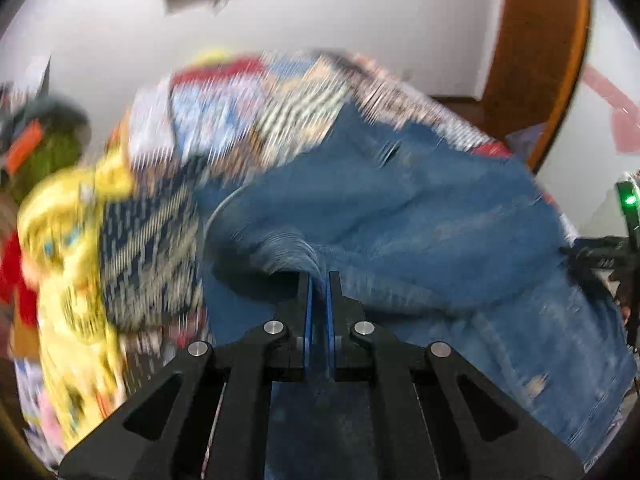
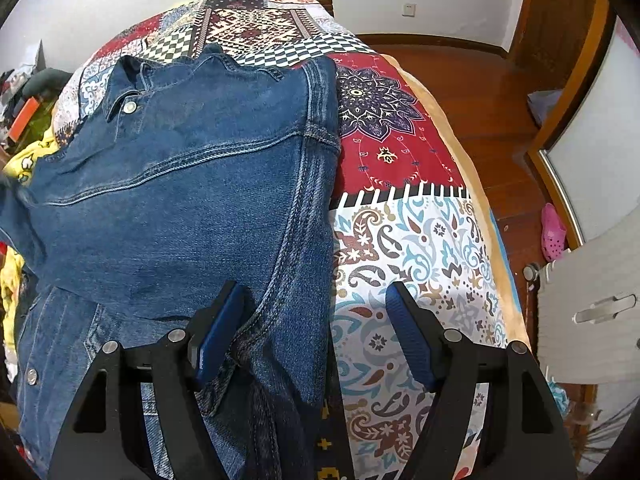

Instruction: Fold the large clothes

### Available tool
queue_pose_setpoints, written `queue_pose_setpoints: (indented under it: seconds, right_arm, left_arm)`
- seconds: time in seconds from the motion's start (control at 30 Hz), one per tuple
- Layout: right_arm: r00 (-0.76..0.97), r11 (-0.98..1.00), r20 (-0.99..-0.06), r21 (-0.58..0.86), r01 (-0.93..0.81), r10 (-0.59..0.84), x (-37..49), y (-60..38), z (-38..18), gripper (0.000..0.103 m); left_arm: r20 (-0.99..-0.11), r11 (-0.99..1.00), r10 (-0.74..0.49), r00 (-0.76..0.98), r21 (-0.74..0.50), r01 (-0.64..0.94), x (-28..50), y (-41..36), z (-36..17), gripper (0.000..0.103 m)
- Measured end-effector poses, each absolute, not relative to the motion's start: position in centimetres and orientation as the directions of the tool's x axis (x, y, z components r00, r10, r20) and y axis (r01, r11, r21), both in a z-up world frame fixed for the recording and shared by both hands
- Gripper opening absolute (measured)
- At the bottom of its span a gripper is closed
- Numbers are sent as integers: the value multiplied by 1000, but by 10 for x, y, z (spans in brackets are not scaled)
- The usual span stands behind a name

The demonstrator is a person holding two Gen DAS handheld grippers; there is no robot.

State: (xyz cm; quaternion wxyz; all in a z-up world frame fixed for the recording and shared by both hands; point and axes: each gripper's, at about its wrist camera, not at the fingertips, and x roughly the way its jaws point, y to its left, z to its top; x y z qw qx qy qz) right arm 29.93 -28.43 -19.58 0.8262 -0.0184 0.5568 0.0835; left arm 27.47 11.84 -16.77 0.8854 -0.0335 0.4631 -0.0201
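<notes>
No text, label, brand or number is readable anywhere.

bed covered by a patchwork bedspread of printed panels: red with a dark mandala, white with paisley, black-and-white checks, and a geometric cream-and-maroon patch toward the far end. a tan edge shows along the bed's right side, above the wooden floor. lying directly on the bedspread: a blue denim jacket, spread over the left half, collar and metal button toward the far end, its right seam running down beside the red panel. a yellow printed cloth lies at the left edge, partly under the jacket. left wrist view is motion-blurred.
</notes>
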Motion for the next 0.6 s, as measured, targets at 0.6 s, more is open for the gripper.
queue_pose_setpoints:
  seconds: [0.6]
  right_arm:
    - [394, 982, -910, 57, -181, 126, 315, -272, -164, 72]
  left_arm:
    - [-851, 975, -46, 523, -152, -162, 239, 203, -179, 44]
